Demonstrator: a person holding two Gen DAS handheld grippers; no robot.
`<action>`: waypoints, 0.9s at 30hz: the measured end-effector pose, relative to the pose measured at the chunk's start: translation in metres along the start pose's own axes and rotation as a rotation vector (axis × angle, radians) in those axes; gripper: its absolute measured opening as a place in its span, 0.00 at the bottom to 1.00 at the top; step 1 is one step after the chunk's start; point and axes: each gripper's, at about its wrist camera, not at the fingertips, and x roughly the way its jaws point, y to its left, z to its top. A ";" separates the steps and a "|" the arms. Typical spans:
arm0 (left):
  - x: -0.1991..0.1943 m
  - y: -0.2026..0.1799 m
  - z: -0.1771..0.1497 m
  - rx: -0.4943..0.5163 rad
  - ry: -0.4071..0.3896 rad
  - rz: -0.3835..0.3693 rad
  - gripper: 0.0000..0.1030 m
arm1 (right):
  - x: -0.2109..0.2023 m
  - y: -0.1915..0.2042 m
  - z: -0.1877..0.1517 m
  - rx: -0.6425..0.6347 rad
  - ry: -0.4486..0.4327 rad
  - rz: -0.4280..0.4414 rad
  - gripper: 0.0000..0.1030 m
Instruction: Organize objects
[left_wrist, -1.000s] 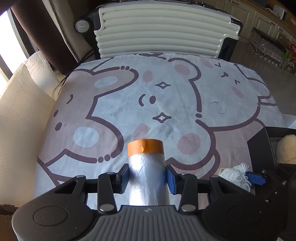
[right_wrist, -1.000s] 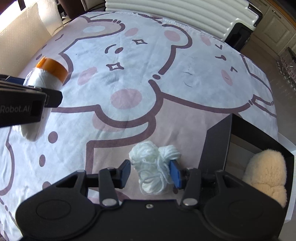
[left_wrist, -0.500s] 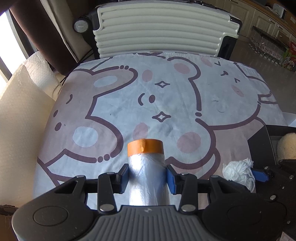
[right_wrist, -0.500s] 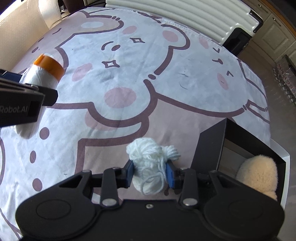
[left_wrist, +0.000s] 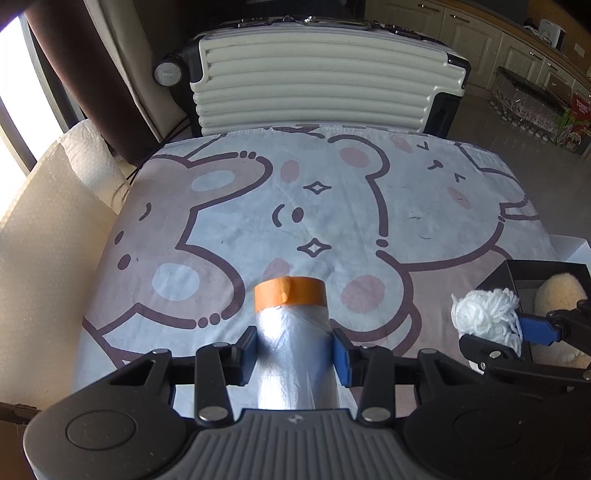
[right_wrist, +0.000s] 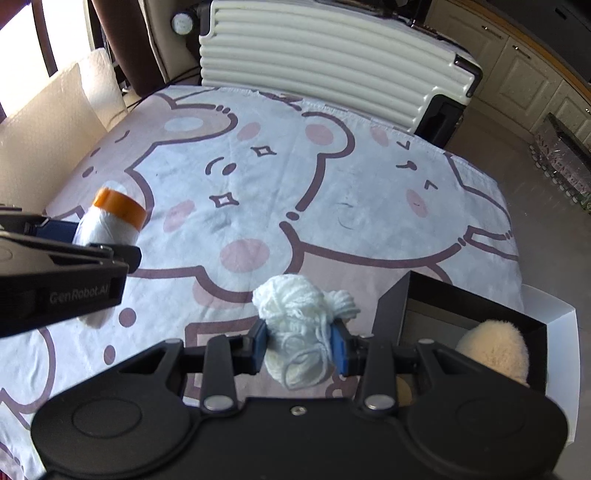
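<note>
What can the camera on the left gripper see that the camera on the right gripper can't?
Only the left wrist view shows the red and green cartons on the far floor.

Only the right wrist view shows the "GenRobot.AI" lettering on the side of the left gripper, and the white tray around the black box.

Both show the left gripper shut on the plastic film roll, the right gripper shut on the white yarn, the fluffy beige thing in the box, the bear cloth and the white suitcase.

Suitcase (left_wrist: 325, 81) behind bedsheet (left_wrist: 229, 206) (box (right_wrist: 391, 306) right)
</note>
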 end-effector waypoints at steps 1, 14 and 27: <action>-0.004 -0.001 0.000 0.000 -0.007 0.000 0.42 | -0.004 0.000 0.000 -0.001 -0.010 0.000 0.35; -0.038 -0.005 -0.006 -0.004 -0.063 0.018 0.42 | -0.048 -0.012 -0.002 0.061 -0.113 0.013 0.35; -0.050 -0.024 -0.005 0.001 -0.089 0.006 0.42 | -0.069 -0.040 -0.012 0.139 -0.166 0.000 0.35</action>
